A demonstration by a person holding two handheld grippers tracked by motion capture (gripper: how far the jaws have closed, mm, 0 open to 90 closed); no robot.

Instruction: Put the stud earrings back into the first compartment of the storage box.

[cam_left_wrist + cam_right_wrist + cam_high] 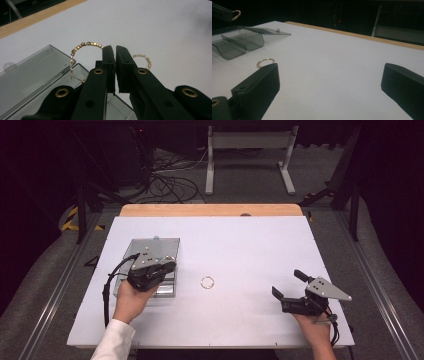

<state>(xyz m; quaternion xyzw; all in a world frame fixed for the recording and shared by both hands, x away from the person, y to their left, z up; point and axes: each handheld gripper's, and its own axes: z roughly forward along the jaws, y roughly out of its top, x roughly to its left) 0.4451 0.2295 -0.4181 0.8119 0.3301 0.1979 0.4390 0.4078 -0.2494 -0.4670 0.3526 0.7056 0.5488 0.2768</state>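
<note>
A gold beaded bracelet [87, 44] hangs pinched in my left gripper [112, 48], whose jaws are shut on it. That gripper [172, 264] hovers over an open clear grey plastic box [150, 245] with compartments [237, 42] and a flat lid [27, 75]. A second gold bracelet [207, 281] lies as a small ring on the white table, right of the box [265, 62]. My right gripper [286, 282] stands open near the table's front right, well apart from both bracelets, nothing between its jaws [332, 75].
The white table top [250, 240] has a wooden strip [210, 210] along its far edge. Beyond it, on the floor, stand a metal frame [250, 155] and a tangle of cables [170, 180]. Dark drops flank the table.
</note>
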